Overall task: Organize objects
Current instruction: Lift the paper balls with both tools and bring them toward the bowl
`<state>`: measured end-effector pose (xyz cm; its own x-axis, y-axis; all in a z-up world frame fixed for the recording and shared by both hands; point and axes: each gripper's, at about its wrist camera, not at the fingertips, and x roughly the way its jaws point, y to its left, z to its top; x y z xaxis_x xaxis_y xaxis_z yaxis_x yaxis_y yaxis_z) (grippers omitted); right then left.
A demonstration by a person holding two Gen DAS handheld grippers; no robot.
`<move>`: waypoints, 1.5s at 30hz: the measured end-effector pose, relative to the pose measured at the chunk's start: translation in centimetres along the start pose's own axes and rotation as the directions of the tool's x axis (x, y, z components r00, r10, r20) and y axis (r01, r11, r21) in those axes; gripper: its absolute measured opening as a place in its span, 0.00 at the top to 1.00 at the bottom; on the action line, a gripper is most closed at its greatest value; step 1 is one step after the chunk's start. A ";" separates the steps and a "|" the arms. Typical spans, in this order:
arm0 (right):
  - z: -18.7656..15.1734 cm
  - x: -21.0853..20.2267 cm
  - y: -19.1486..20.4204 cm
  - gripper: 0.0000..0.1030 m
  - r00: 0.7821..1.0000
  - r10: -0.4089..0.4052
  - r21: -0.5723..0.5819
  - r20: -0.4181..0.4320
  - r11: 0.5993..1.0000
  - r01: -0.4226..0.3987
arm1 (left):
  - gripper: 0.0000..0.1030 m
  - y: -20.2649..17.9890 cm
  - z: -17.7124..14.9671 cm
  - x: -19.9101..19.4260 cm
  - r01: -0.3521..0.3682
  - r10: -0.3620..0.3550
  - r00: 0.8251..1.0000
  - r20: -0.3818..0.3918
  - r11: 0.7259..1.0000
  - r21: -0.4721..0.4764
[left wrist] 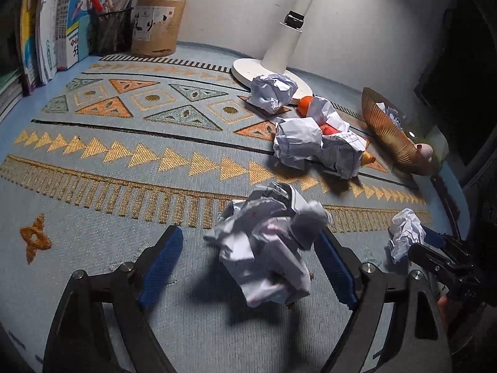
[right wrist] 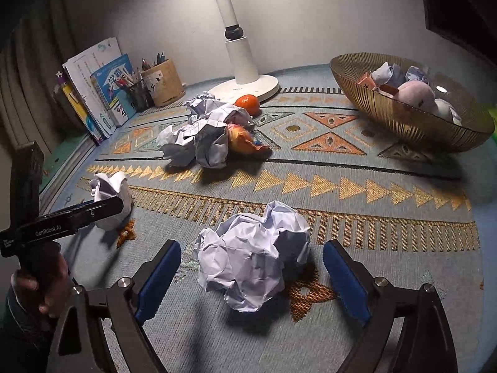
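Observation:
My left gripper point(left wrist: 250, 261) is open, its blue pads point(left wrist: 161, 264) standing wide on either side of a crumpled paper ball point(left wrist: 264, 248) on the patterned cloth point(left wrist: 124, 161); neither pad presses it. My right gripper point(right wrist: 252, 276) is also open around a second white paper ball point(right wrist: 254, 258), with gaps on both sides. In the left wrist view the right gripper's ball point(left wrist: 405, 233) shows at the right edge. The left gripper's ball point(right wrist: 111, 195) shows at the left of the right wrist view. A heap of crumpled papers point(right wrist: 202, 136) lies further back.
A gold ribbed bowl point(right wrist: 388, 115) at the back right holds paper, a pink plush ball and small boxes. An orange point(right wrist: 247, 104) lies by the white lamp base point(right wrist: 248, 88). Pen holders point(left wrist: 158, 28) and upright books point(left wrist: 62, 25) line the back left wall.

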<state>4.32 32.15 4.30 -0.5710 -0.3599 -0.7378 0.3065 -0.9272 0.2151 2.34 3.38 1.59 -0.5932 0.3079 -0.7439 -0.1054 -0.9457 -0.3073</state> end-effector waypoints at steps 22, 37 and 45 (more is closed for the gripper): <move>0.4 -0.5 -0.9 0.50 0.987 -0.154 0.033 0.051 0.988 0.152 | 0.55 -4.9 -1.2 -0.3 -0.159 0.140 0.986 0.094 0.954 0.254; 0.1 0.7 0.9 0.50 0.979 -0.200 -0.069 0.026 0.977 0.202 | 0.54 -5.5 -1.6 0.1 -0.173 0.155 0.984 0.085 0.943 0.283; 0.1 0.7 1.3 0.50 0.978 -0.206 -0.081 0.029 0.975 0.208 | 0.54 -5.4 -1.6 0.0 -0.169 0.151 0.985 0.085 0.943 0.285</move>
<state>4.24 30.73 4.11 -0.6439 -0.1640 -0.7474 0.2417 -0.9703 0.0046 4.18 8.62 2.31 -0.6678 0.1514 -0.7288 -0.2267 -0.9740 0.0054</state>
